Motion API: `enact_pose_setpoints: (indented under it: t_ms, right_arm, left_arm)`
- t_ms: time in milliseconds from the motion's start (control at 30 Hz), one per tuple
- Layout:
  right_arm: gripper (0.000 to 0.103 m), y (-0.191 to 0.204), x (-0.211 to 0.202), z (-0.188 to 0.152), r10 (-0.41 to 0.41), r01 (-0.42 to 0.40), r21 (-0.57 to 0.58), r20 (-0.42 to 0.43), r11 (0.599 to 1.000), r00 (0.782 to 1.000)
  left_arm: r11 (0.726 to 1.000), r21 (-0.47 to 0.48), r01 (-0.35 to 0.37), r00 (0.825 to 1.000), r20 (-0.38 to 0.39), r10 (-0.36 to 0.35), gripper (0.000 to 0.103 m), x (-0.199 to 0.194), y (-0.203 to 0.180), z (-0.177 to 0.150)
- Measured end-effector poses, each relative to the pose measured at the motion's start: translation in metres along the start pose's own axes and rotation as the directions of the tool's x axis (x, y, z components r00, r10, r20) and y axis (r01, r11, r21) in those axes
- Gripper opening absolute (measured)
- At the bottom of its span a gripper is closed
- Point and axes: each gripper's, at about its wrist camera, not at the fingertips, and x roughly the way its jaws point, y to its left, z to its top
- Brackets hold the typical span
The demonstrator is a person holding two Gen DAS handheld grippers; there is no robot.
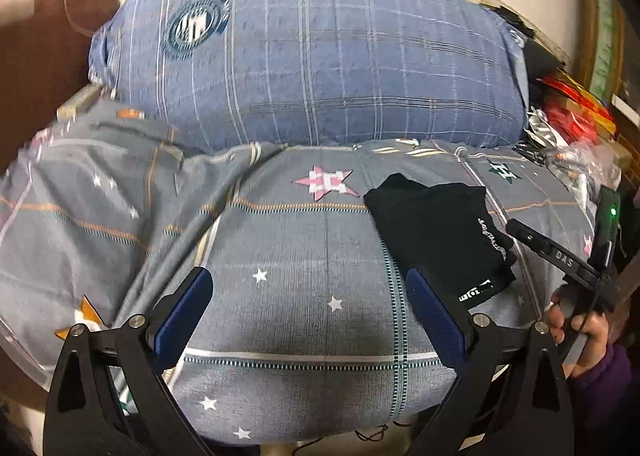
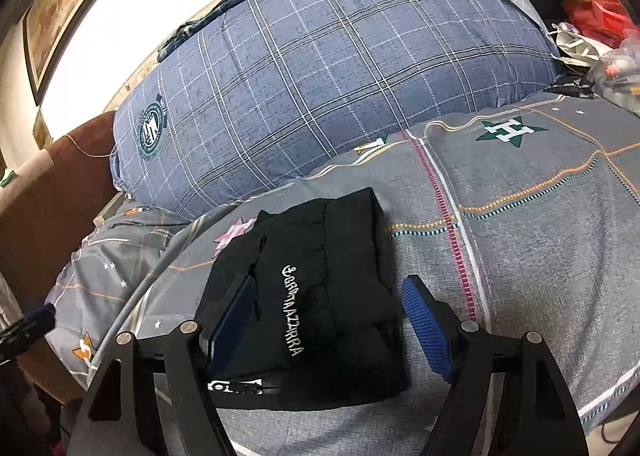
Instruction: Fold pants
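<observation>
the black pants (image 2: 320,296) lie folded into a compact rectangular bundle on the grey star-print bedcover (image 2: 520,256). white lettering runs along the top face of the bundle, and a white-on-black label shows at its near edge.

right gripper (image 2: 328,328): jaws spread wide, blue pads on either side of the near part of the bundle. the left pad lies over the pants' left edge, the right pad stands just beside the bundle's right edge, over bare bedcover. whether the left pad touches the cloth cannot be told; the pads do not squeeze the bundle. released, grasping nothing.

left gripper (image 1: 310,312): jaws spread wide, only bedcover between the blue pads. released, empty. in the left wrist view the pants (image 1: 440,232) sit to the right of this gripper, just past its right pad. the right gripper (image 1: 560,256) shows at the far right of that view as a dark bar, with a hand (image 1: 580,320) and a purple sleeve (image 1: 600,368) below it.

behind the bedcover a large blue checked pillow (image 2: 340,68) with a round crest lies across the bed. a brown headboard (image 1: 36,68) stands at the left. red and mixed clutter (image 1: 576,112) sits at the far right beside the pillow. a framed picture (image 2: 60,16) hangs on the pale wall at upper left in the right wrist view.
</observation>
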Motion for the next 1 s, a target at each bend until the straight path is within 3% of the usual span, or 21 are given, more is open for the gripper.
enact_pose_setpoints:
  t_ms: [300,533,733,833,1000]
  right_arm:
    - [0.078,-0.012,0.008,0.006,-0.008,0.008,0.038,-0.003,0.999,1.000]
    - [0.078,-0.006,0.003,0.009,0.012,-0.012,0.028,-0.002,1.000,1.000]
    - [0.078,0.004,0.004,0.027,0.059,-0.059,0.001,-0.016,0.998,0.998]
    - [0.078,0.009,0.013,0.038,0.073,-0.075,-0.033,-0.077,0.997,0.994]
    - [0.078,-0.002,0.021,0.040,0.114,-0.118,-0.035,-0.081,0.992,0.990]
  left_arm:
    - [0.999,-0.033,-0.020,1.000,-0.002,0.020,0.099,0.004,0.010,0.004]
    - [1.000,0.006,0.017,1.000,-0.001,-0.017,0.099,0.006,0.004,0.008]
    - [0.999,0.025,0.048,0.998,-0.039,-0.047,0.099,0.043,-0.004,0.013]
    - [0.995,0.029,0.094,0.993,-0.071,-0.092,0.099,0.066,-0.013,0.017]
    - [0.985,0.034,0.167,0.980,-0.112,-0.162,0.099,0.101,-0.032,0.023]
